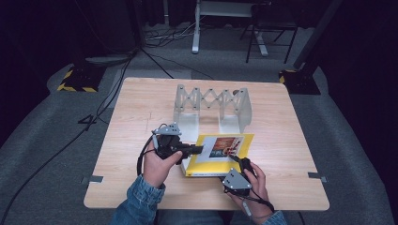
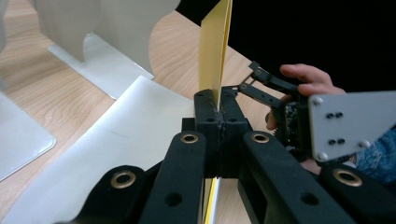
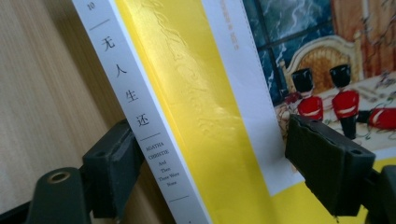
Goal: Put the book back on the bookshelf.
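Pinching glossy yellow book (image 1: 220, 154) cover, left claw (image 1: 199, 149), wood-grain table (image 1: 136, 108)

A light wooden worktop (image 1: 141, 103) is set on grey carpet (image 1: 56, 136) in a dimly lit room with dark surroundings. Black cables (image 1: 108, 101) are trailed across the floor. A white frame leg (image 1: 195, 28) and a stand base marked with yellow-black stripes (image 1: 77, 79) are seen behind.

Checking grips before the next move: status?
Left gripper shut on yellow cover. Right gripper open, jaws straddling book at spine. Expanding bookend rack behind, apart.
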A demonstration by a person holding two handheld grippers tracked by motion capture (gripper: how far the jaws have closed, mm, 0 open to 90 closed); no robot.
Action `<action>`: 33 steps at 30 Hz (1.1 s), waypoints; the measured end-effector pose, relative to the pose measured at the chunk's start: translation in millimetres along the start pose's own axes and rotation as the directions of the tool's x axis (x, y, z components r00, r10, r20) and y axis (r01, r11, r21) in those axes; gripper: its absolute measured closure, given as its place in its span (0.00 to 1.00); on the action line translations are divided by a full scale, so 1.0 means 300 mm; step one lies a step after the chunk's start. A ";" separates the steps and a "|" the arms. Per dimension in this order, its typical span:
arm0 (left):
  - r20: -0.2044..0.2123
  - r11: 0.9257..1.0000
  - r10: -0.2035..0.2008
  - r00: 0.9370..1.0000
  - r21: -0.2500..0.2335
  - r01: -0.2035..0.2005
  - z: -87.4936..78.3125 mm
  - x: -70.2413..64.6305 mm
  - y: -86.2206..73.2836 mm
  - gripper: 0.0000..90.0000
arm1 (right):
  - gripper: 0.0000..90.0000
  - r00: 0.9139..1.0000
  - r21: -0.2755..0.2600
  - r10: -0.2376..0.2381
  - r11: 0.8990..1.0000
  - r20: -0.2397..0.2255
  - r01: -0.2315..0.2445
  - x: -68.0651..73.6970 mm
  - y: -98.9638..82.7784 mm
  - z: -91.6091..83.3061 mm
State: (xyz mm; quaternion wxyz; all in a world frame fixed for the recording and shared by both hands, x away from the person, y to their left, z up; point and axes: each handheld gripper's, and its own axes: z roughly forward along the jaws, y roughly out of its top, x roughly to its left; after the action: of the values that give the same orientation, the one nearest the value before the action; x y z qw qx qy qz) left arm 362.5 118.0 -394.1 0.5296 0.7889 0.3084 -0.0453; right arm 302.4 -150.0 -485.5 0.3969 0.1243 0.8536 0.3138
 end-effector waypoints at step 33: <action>-0.194 0.987 -0.144 0.970 0.045 0.155 0.025 0.112 -0.057 0.99 | 0.49 0.967 -0.004 -0.253 0.967 -0.015 0.253 -0.008 0.043 0.068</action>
State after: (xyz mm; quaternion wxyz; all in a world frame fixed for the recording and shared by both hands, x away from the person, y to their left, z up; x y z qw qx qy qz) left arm 382.3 130.4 -424.5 0.4689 0.7796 0.4148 -0.0186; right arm 318.8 -132.1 -485.7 0.4273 0.0116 0.8651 0.2626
